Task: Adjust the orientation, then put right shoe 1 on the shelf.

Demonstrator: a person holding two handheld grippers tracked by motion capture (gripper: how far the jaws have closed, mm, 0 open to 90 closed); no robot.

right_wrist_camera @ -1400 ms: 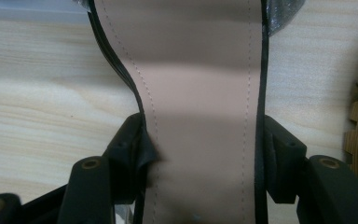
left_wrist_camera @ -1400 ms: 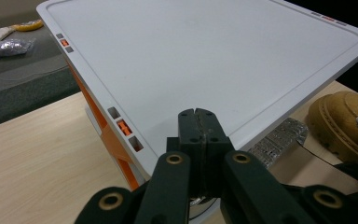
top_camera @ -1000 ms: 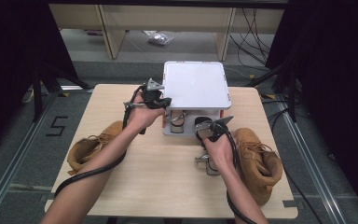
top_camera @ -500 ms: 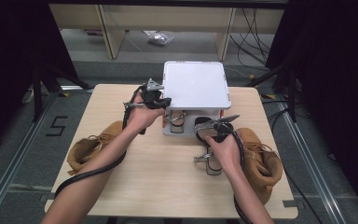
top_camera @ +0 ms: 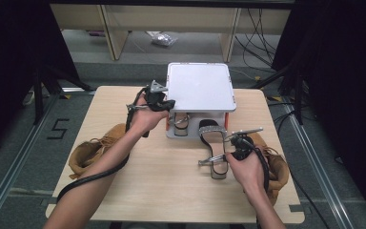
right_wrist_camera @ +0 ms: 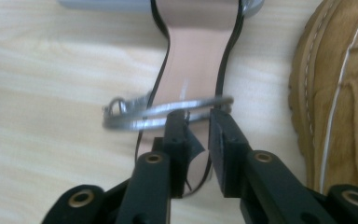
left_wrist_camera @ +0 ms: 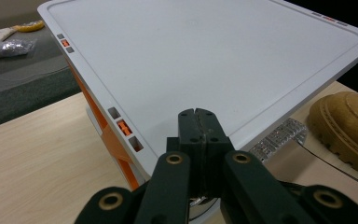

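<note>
A black sandal (top_camera: pixel 213 143) with a pink insole (right_wrist_camera: pixel 198 70) and a silver ankle strap (right_wrist_camera: pixel 168 112) lies on the table in front of a white-lidded rack (top_camera: pixel 200 88). My right gripper (top_camera: pixel 225 153) hovers at its heel; in the right gripper view the jaws (right_wrist_camera: pixel 198 119) stand a little apart just behind the strap, so it is open. My left gripper (top_camera: pixel 169 104) is shut and empty at the rack's front left corner, its tips (left_wrist_camera: pixel 199 114) over the white lid (left_wrist_camera: pixel 205 56). A second sandal (top_camera: pixel 180 121) sits on the rack's lower shelf.
One tan boot (top_camera: pixel 93 148) lies at the table's left edge. Another tan boot (top_camera: pixel 276 167) lies by the right hand, close beside the sandal (right_wrist_camera: pixel 345 93). The wooden table (top_camera: pixel 162 181) has free room in front. Cables and shelves lie on the floor beyond.
The right hand has drawn back toward the right front of the table while the sandal stays in place. The left hand holds still at the rack.
</note>
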